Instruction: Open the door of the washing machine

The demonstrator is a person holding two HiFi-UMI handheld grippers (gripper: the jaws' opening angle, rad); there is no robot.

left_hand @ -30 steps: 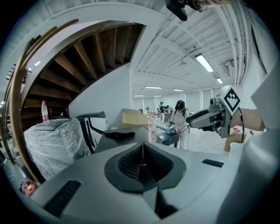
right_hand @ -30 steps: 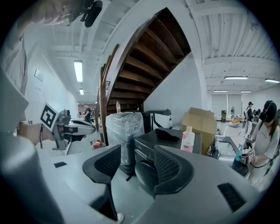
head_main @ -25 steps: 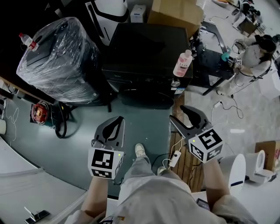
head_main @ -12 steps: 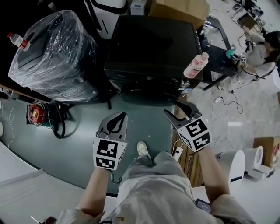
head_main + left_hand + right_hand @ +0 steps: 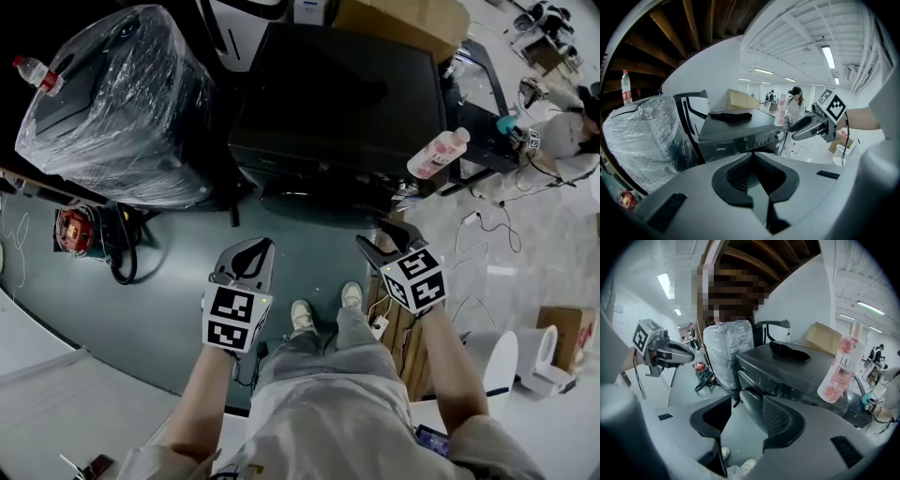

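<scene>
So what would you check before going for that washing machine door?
1. Jaws of the right gripper apart, nothing between them: ok.
2. Jaws of the left gripper together, empty: ok.
3. The round door of the dark grey washing machine shut and facing the person: ok.
4. Whereabouts of the door handle: cannot tell.
5. The pink plastic bottle upright on the machine's top, by its edge: ok, but mind it.
</scene>
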